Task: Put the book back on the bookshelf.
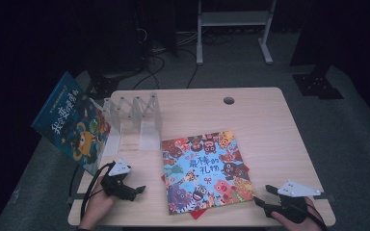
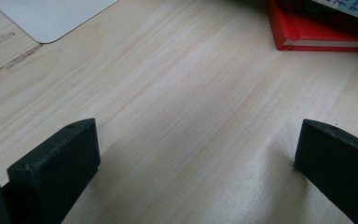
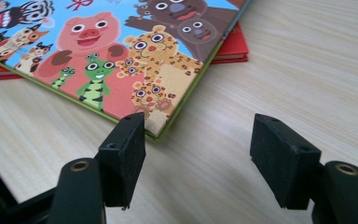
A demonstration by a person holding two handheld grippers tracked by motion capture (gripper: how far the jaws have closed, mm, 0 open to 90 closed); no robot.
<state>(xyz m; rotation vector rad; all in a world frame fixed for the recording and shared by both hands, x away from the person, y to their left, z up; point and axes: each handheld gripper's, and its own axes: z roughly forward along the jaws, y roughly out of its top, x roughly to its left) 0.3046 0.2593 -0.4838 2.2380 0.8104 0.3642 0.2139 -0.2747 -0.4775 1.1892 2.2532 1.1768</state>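
Now the right gripper (image 3: 198, 156) is hovering at the near corner of the picture book (image 1: 204, 171), its jaws standing apart on bare wood and gripping nothing, one jaw just beside the corner. That book is lying flat on a red book (image 2: 317, 35) near the middle of the table (image 1: 270, 125). Meanwhile the left gripper (image 2: 196, 154) is resting wide open over bare tabletop, well apart from the books.
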